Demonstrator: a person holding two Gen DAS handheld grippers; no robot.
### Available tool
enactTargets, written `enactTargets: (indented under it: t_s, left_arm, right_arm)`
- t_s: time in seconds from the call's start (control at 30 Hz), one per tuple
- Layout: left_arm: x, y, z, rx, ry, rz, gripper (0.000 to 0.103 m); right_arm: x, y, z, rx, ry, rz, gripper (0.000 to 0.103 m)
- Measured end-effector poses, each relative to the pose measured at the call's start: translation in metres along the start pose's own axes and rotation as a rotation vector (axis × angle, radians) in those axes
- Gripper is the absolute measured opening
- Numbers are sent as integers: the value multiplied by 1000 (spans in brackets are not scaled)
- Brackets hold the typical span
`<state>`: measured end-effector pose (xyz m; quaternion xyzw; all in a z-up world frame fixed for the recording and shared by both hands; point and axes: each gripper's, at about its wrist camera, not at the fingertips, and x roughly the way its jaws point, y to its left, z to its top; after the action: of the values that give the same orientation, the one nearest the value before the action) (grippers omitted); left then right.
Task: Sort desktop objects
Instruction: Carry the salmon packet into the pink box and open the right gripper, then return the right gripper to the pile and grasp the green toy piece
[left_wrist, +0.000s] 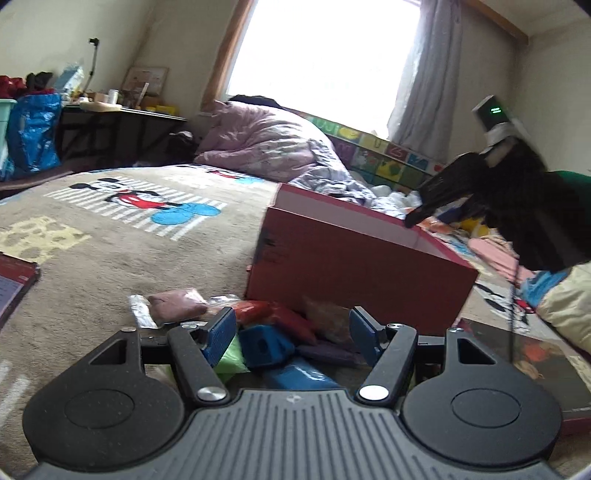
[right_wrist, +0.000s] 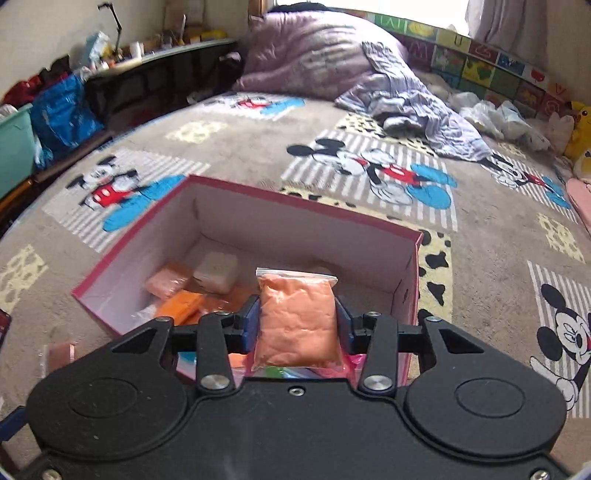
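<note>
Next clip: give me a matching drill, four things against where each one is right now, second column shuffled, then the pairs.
Things
1. orange bag
2. white block
3. purple bag
4. blue block

Places
A. on the carpet, left of the red box
B. between the open left gripper's fingers, not gripped
C. clamped in the right gripper, above the box
D. on the box floor

Pairs: 1-C, 2-D, 3-A, 4-B
</note>
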<state>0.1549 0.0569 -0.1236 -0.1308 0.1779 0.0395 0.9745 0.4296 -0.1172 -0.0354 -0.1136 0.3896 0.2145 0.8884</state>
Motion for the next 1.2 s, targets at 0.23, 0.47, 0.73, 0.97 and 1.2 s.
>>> enactTargets:
  t_s: [0.23,0.47,0.73,0.97,1.2]
  left_arm:
    - [8,-9,-3,35,35,-25,67]
    - [11,-2,-4,10,43,-8,67]
    - [12,1,-5,7,50,-11,67]
    - [14,3,-4,-2,62,-6,67]
    - [14,0,-6,15,72,-16,67]
  right_arm:
    - [32,4,4,-28,112,-43,42]
    - [55,7,15,-57,179,-79,42]
    - [77,4,22,-74,197,-168,45]
    - [57,2,14,-38,110,-170,54]
    - [-11,14,-5,20,-116,-74,55]
